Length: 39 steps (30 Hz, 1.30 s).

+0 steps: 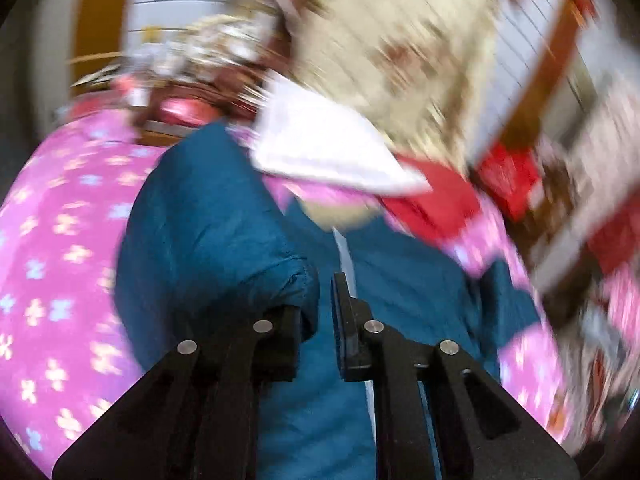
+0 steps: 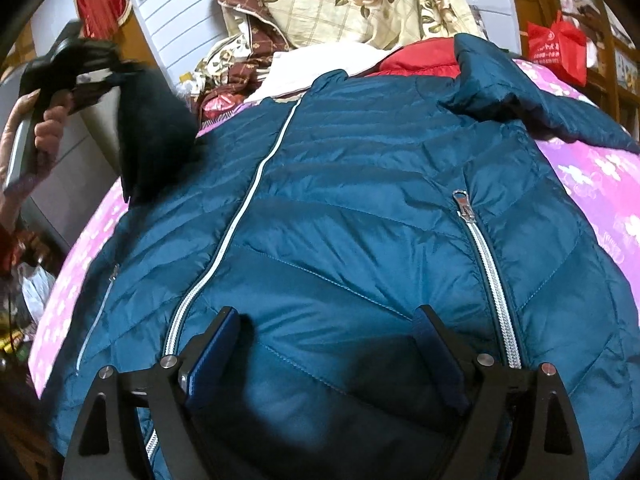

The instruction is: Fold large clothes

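Our left hand-held gripper [image 1: 324,312] pinches the jacket [image 2: 360,200] sleeve [image 1: 208,232]; our right hand-held gripper [image 2: 328,344] gapes wide, holding nothing. Slippery fabric could slide free mid-swing, spoiling our fold.

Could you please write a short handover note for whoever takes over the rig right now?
Left gripper: nearly shut on the cuff of the jacket's left sleeve, lifted off the bed; this view is blurred.
Right gripper: open, hovering over the lower front of the teal puffer jacket, holding nothing.
Jacket lies front up and zipped on the pink floral bedspread; the right sleeve lies bent at the far side.
Done: one sleeve picked up.
Left: probably lay both sleeves across the chest, then fold the body.
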{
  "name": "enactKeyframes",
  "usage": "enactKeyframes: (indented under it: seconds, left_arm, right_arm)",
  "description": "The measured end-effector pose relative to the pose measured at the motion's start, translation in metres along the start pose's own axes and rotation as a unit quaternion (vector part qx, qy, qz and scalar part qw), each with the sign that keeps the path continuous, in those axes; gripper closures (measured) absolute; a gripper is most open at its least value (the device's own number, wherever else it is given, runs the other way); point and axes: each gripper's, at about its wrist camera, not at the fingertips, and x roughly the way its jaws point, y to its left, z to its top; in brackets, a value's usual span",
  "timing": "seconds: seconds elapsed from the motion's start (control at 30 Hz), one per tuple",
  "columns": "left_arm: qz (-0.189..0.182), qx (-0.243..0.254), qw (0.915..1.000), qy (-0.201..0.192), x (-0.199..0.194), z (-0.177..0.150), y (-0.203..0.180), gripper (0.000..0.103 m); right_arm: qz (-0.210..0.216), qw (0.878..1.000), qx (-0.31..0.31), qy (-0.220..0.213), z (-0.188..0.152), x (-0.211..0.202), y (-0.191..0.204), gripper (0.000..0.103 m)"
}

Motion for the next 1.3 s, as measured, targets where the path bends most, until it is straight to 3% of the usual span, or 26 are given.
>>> enactKeyframes:
  seconds: [0.07,0.17,0.27,0.37,0.43,0.57,0.77,0.93,1.07,1.3]
  left_arm:
    - [-0.007,0.046,0.9982,0.037,0.019,-0.024,-0.029,0.075]
    - [-0.028,0.068,0.9953,0.064,0.028,-0.062,-0.043,0.073]
    - [-0.048,0.032,0.9956,0.074,0.015,-0.1,-0.028,0.071]
    - [-0.05,-0.004,0.9974,0.052,-0.018,-0.138,-0.005,0.055]
    - [-0.016,-0.021,0.9995,0.018,-0.041,-0.162,0.008,0.044]
    - [0.113,-0.062,0.9909,-0.037,-0.069,-0.205,0.035,0.044]
    - [0.197,-0.063,0.9768,-0.056,-0.072,-0.236,0.065,0.044]
    - [0.201,-0.083,0.9744,-0.055,-0.068,-0.242,0.088,0.044]
    - [0.181,-0.116,0.9756,-0.045,-0.069,-0.242,0.104,0.044]
    - [0.134,-0.158,0.9781,-0.02,-0.063,-0.237,0.122,0.044]
  right_arm:
    - [0.008,1.0,0.008,-0.003,0.0,-0.001,-0.003,0.016]
    - [0.022,1.0,0.021,-0.006,0.0,-0.002,-0.008,0.016]
    - [0.031,0.999,0.03,-0.008,0.0,-0.003,-0.011,0.016]
    - [0.025,0.999,0.026,-0.005,0.0,-0.001,-0.008,0.016]
    - [0.02,1.0,0.019,0.0,0.001,0.001,-0.006,0.015]
    - [-0.031,0.998,-0.026,0.039,0.007,0.0,0.012,0.015]
    - [-0.039,0.993,-0.106,0.033,0.052,-0.015,0.08,0.015]
    - [-0.072,0.974,-0.214,0.015,0.101,0.029,0.173,0.015]
    - [-0.102,0.965,-0.241,0.001,0.133,0.089,0.228,0.015]
    - [-0.132,0.952,-0.276,0.016,0.152,0.168,0.288,0.015]
